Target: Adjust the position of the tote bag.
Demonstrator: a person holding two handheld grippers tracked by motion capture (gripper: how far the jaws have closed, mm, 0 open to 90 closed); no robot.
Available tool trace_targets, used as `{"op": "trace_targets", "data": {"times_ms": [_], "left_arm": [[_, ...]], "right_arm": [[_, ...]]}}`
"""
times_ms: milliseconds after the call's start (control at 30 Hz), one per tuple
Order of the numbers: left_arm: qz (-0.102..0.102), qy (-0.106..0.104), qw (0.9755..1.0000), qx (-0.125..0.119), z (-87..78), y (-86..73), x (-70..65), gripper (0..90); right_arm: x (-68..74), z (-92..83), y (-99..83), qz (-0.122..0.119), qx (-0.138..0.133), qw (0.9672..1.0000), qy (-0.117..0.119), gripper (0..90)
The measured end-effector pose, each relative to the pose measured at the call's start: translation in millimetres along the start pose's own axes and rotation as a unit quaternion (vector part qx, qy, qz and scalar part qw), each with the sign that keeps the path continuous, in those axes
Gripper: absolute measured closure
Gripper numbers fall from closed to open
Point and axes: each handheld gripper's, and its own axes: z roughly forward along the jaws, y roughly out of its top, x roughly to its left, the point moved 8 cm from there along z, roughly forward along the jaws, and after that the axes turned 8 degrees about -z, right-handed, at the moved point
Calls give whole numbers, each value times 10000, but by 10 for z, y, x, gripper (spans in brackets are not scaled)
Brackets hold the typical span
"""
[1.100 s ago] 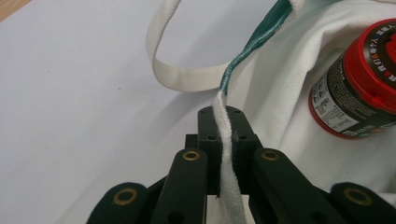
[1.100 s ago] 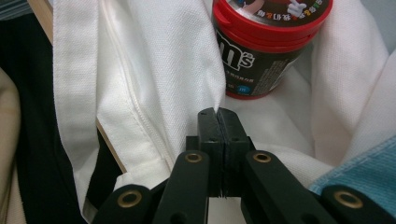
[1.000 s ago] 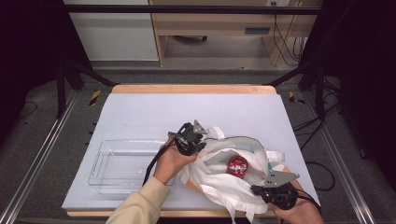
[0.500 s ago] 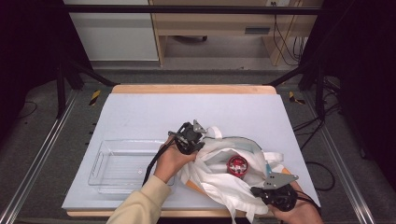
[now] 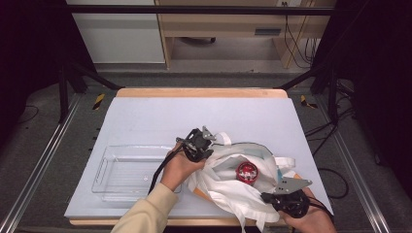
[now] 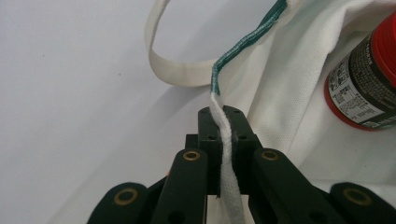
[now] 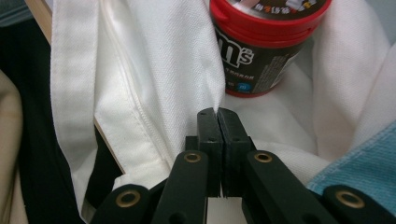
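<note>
High view takes in the whole table (image 5: 145,116): a white cloth bag (image 5: 238,189) lies near the front edge with its mouth held wide, and a red-topped jar (image 5: 247,172) sits inside it. A clear plastic tray (image 5: 104,170) lies on the table, just left of the bag.

Left gripper (image 5: 198,144) is at the bag's left rim and right gripper (image 5: 286,198) at its near right side, so the jar is between them.

Left gripper view shows something the high view is too small to tell: the jaws are pinched tight on a thin fold of the bag's edge, where a green stitched seam (image 6: 243,42) runs up and away. A loop handle (image 6: 180,70) curls on the table beyond it.

Right gripper view shows its jaws pressed together on the white cloth, with the jar just past the tips. There the jar stands nearly upright, lid up. In the left gripper view it looks tilted, with its red lid at the right edge.
</note>
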Motion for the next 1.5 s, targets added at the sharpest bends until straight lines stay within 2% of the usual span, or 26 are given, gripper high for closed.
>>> {"op": "trace_targets", "data": {"times_ms": [200,367,467,633,700,767,867,1000,1067,1300,1500], "left_arm": [[67,-65,10000,-16,-31,-19,-65,870],[107,-129,9999,-14,-52,-49,-112,870],[152,-177,9997,19,-74,-63,-134,870],[288,-238,9992,116,-73,-98,-204,870],[298,-237,9992,132,-70,-104,-213,870],[290,-230,9992,165,-56,-113,-211,871],[264,-257,9991,196,-31,-123,-204,870],[258,-211,9991,250,-5,-136,-193,871],[275,-154,9992,261,8,-136,-186,870],[132,3,9998,172,40,-100,-110,870],[65,-10,9999,147,56,-97,-65,870]], "right_arm": [[-28,-32,75,108,-176,9998,-33,783],[-64,-102,187,165,-348,9992,-142,630],[-73,-109,235,246,-341,9990,-172,516],[8,-47,302,271,-309,9991,-71,456],[47,-3,298,228,-195,9995,-79,458],[75,14,306,229,-198,9995,-21,484],[95,54,309,87,-63,9999,-84,606],[128,71,297,-88,20,10000,-6,824],[143,87,275,-123,49,9999,22,869],[218,83,235,-404,195,9989,164,887],[237,100,200,-453,247,9984,241,889]]}}
